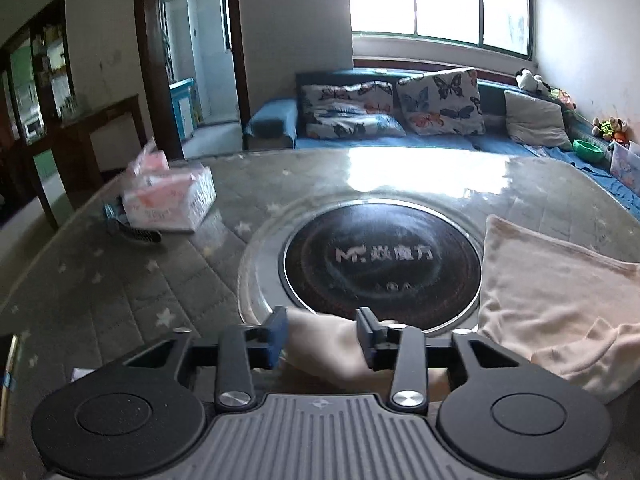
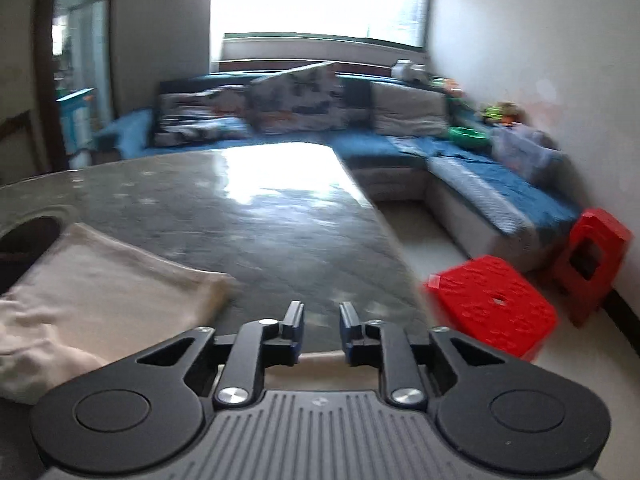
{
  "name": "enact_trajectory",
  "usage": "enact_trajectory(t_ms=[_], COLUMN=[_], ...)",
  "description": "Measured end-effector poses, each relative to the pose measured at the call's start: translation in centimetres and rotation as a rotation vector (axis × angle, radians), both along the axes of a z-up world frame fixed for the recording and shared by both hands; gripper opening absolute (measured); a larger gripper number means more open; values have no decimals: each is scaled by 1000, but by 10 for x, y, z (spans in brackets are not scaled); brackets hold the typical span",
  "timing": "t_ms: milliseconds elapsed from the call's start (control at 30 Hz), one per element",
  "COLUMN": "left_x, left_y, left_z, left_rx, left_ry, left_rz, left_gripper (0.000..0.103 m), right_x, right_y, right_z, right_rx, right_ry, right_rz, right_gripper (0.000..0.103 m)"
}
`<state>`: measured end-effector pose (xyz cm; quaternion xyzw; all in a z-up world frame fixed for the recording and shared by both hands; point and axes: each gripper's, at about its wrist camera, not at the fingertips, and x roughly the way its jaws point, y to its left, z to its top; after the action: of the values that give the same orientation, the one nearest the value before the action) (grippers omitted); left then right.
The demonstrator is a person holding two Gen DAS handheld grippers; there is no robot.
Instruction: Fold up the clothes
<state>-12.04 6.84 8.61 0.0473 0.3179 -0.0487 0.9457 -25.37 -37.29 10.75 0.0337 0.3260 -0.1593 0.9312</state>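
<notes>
Two handheld grippers are hovering over a glass-topped table: the left gripper is spreading around a bunched fold of the cream garment, apparently not yet pinching, while the right gripper is gaping empty beside the garment's edge.

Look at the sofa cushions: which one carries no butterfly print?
The plain grey cushion, rightmost on the sofa. The two cushions left of it show butterflies.
</notes>
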Motion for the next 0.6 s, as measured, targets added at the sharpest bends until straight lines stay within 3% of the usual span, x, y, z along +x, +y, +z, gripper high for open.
enact_trajectory(t_ms=[133, 400, 600], left_x=[-5, -18, -25], left_y=[-7, -56, -86], left_z=[4, -9, -19], left_rx=[-36, -78, -70], left_ry=[5, 86, 121], left_rz=[-54, -287, -416], left_gripper=[48, 49, 53], right_x=[17, 52, 67], right_y=[29, 106, 131], right_z=[-1, -18, -28], right_rx=[71, 164, 177], right_ry=[14, 110, 154], right_rz=[159, 480, 576], right_gripper=[25, 28, 32])
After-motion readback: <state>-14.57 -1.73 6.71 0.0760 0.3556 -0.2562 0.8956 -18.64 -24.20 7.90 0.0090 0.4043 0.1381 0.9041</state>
